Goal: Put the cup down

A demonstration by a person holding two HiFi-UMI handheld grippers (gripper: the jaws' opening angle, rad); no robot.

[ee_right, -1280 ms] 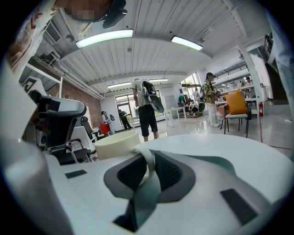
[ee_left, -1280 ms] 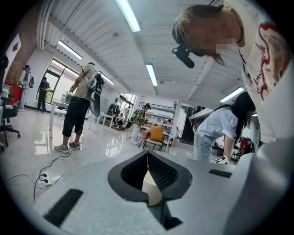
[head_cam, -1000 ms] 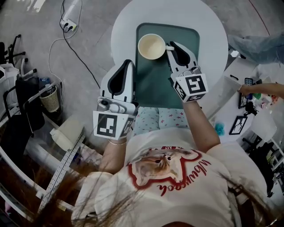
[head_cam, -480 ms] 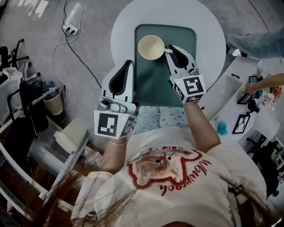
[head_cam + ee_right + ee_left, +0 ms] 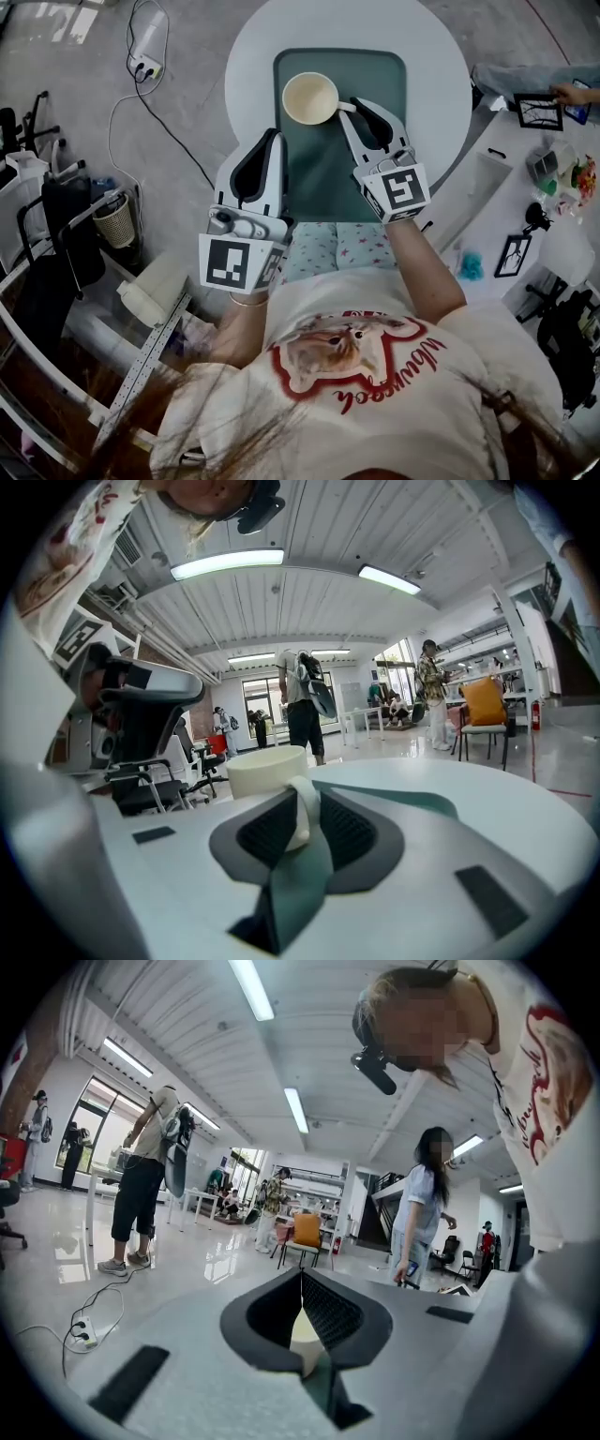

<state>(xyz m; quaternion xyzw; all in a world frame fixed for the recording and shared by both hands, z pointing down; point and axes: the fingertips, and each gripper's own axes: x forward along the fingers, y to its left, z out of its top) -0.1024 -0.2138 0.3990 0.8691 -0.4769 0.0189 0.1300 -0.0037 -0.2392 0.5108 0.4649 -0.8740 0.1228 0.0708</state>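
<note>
Right gripper view shows the right gripper [image 5: 306, 803] with its jaws closed on the looped handle of the cup [image 5: 265, 769]. The cup is a plain cream mug that seems to rest on the green mat [image 5: 380, 75], at the far side of the round white table [image 5: 251, 52]. The left gripper [image 5: 302, 1277], nearer and left, has its jaws together with nothing between them.

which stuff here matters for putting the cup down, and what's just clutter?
Job:
- cup
- right gripper, fingers shut on the cup's handle
- green mat under the cup
- round table

Lying about:
- left gripper, shut on nothing
- power strip on the floor
- basket
</note>
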